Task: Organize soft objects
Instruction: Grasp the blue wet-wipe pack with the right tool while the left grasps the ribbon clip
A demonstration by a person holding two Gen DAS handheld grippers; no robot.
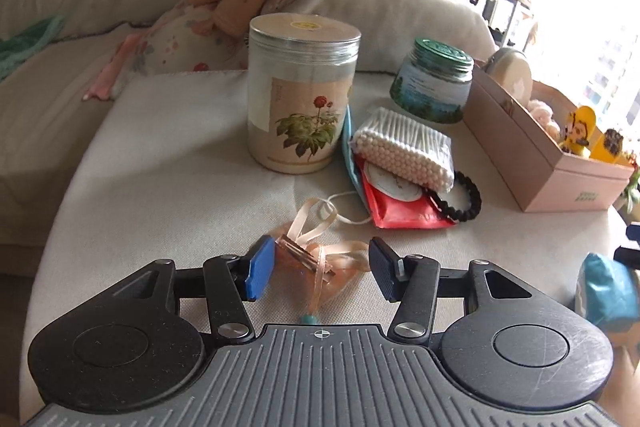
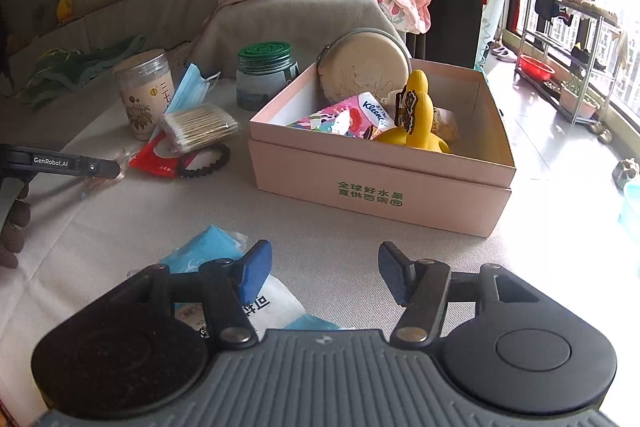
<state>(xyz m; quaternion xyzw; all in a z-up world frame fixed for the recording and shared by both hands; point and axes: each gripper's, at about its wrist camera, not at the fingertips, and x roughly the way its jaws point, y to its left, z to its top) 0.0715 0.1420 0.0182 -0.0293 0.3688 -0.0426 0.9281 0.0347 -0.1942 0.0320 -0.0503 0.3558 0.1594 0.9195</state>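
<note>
pink cardboard box (image 2: 384,183) w/ green chinese print on its front holds a "kleenex" tissue pack (image 2: 352,117), yellow rubber toy (image 2: 416,123) & round beige pouch (image 2: 366,67). left gripper (image 1: 320,269), "genrobot.ai" on its side, fingers spread open either side of a small peach ribbon sachet (image 1: 320,267) on the cloth-covered table (image 1: 168,155), not clamped. right gripper (image 2: 324,277) fingers open, empty, above a blue-white tissue packet (image 2: 276,303). nearby: flower-label jar (image 1: 300,95), green-lid jar (image 1: 434,79), cotton swabs bag (image 1: 404,151), red packet (image 1: 400,207), black bead bracelet (image 1: 460,199).

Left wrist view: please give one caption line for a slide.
Open left claw straddles a ribboned peach sachet on the cloth-covered table.
</note>
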